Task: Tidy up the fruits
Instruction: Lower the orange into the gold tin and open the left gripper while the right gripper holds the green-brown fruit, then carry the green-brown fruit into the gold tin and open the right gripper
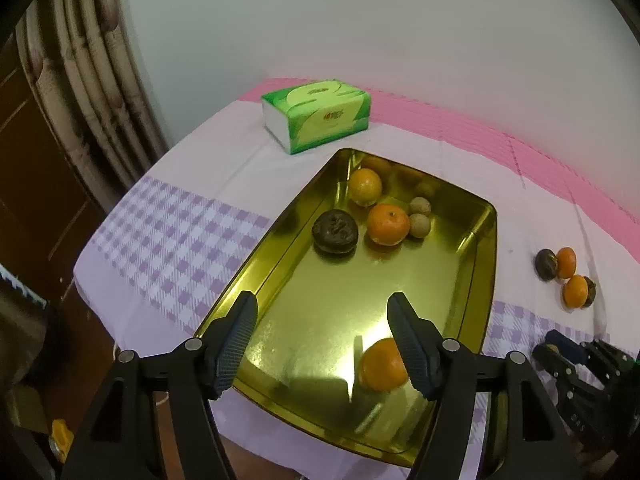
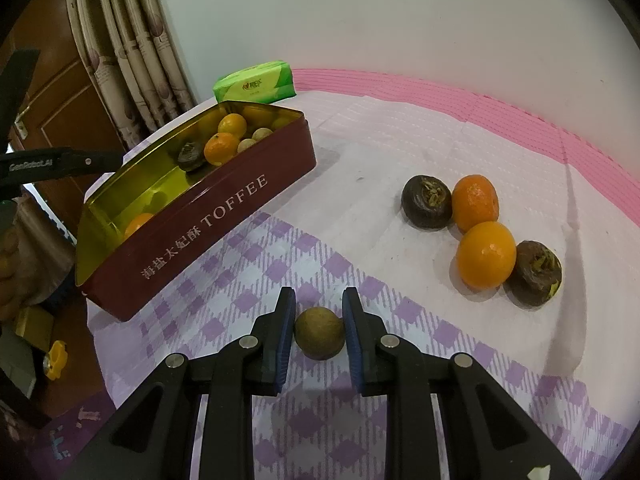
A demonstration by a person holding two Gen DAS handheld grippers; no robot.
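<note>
Longan point(image 2: 319, 333) between right tool point(image 2: 319, 322) fingers shows only in right view.

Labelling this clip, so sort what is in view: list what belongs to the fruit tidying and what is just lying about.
Belongs to the job:
toffee tin
small brown fruit between the right tongs
two oranges and two dark fruits on the cloth
fruit already in the tin
left tongs, open

Lying about:
tissue pack
curtain
</note>
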